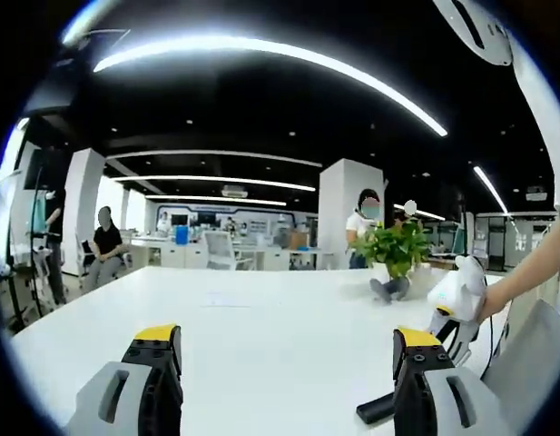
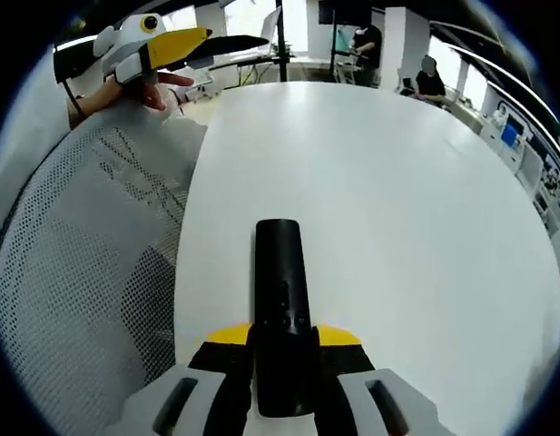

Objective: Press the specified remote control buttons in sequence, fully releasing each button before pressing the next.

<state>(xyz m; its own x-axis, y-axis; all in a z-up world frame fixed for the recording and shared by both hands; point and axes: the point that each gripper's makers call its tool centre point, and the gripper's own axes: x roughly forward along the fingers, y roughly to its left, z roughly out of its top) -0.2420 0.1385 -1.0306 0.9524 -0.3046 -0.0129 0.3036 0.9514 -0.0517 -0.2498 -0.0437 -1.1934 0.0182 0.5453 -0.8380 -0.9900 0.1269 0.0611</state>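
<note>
Nearest, right gripper [image 2: 281, 363] clamped on remote control [image 2: 281, 300], steadying it over the white table [image 2: 397, 182] for pressing. Beyond, left gripper [image 1: 289, 354] spread wide, empty, raised free as presser. Farther off, potted plant [image 1: 395, 247].

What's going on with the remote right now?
Right hand-held gripper shut on remote. Left hand-held gripper open, empty, over white table. Nothing blocking.
</note>
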